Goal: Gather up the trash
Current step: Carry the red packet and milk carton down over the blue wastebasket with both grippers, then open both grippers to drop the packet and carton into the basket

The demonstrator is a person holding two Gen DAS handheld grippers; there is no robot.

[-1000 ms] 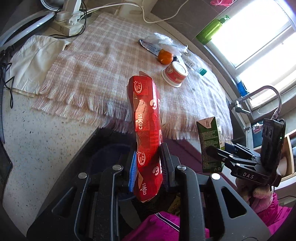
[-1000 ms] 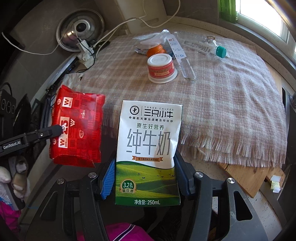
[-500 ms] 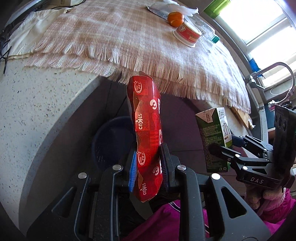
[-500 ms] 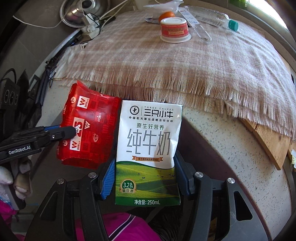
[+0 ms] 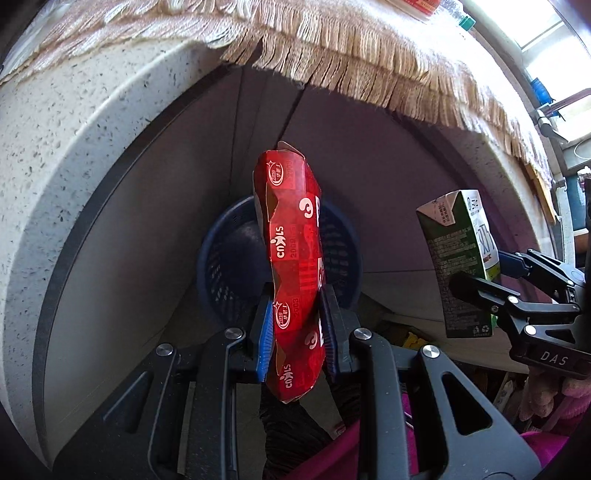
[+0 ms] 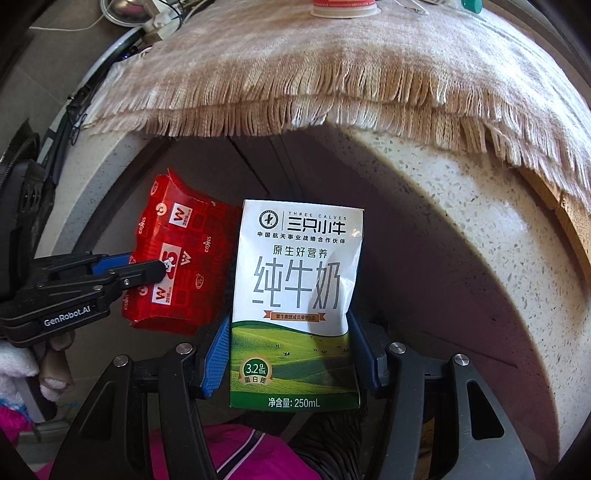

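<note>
1. My left gripper point(image 5: 295, 328): clenched on a crumpled red snack wrapper point(image 5: 293, 266), held upright directly in front of the dark blue mesh bin point(image 5: 218, 266).
2. My right gripper point(image 6: 288, 354): grasping a green-and-white milk carton point(image 6: 295, 302), upright, just right of the wrapper.
3. Bin: I see it on the floor below the speckled desk point(image 5: 55, 147) edge.
4. Fringed plaid cloth point(image 6: 332, 55): overhangs the desk's near edge; a red-and-white cup point(image 6: 343, 7) rests at its far side.

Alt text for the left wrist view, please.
The left gripper, jaws clamped, holds a crumpled red carton above a dark blue plastic basket below the speckled counter edge. At right, the right gripper holds a green-and-white milk carton.
</note>
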